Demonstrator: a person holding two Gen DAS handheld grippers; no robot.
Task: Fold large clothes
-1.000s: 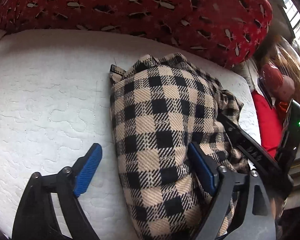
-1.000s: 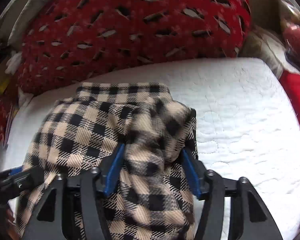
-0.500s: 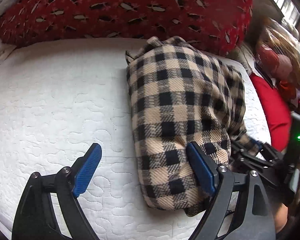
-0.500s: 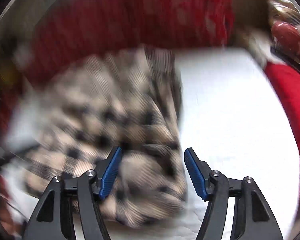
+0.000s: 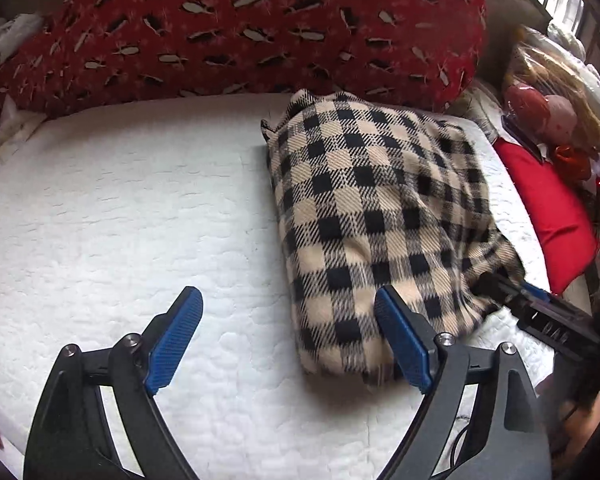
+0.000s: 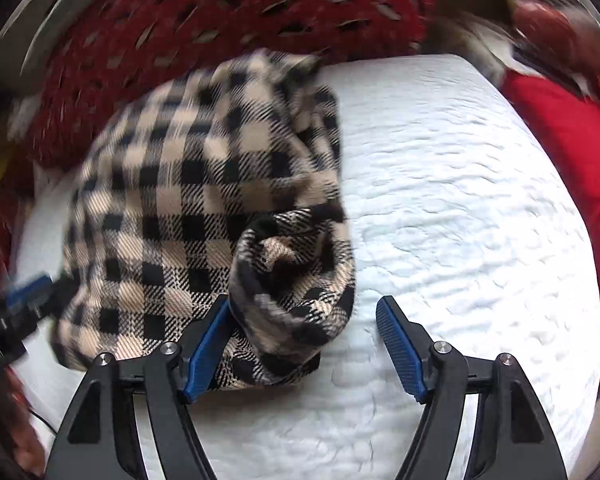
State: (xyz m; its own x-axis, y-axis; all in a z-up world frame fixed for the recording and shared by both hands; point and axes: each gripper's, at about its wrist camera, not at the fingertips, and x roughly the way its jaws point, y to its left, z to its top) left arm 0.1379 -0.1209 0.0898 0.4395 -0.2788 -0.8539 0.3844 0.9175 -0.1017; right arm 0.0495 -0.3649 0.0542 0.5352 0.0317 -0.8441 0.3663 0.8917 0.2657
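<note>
A beige-and-black checked garment (image 5: 376, 216) lies folded in a thick bundle on the white quilted mattress (image 5: 120, 216). It also shows in the right wrist view (image 6: 204, 208), with a rolled cuff nearest the camera. My left gripper (image 5: 288, 340) is open and empty, just left of the bundle's near edge; its right finger touches the cloth. My right gripper (image 6: 300, 344) is open, the cuff lying loose between its fingers. The right gripper also shows in the left wrist view (image 5: 540, 308) at the bundle's right edge.
A large red patterned pillow (image 5: 240, 28) lies along the far edge of the mattress. A red cushion (image 5: 548, 208) and bagged things (image 5: 548, 92) sit to the right. The mattress edge is near the bottom of both views.
Both grippers have pulled back toward the near edge. The right gripper opened and let go of the garment, which now rests on the mattress.
</note>
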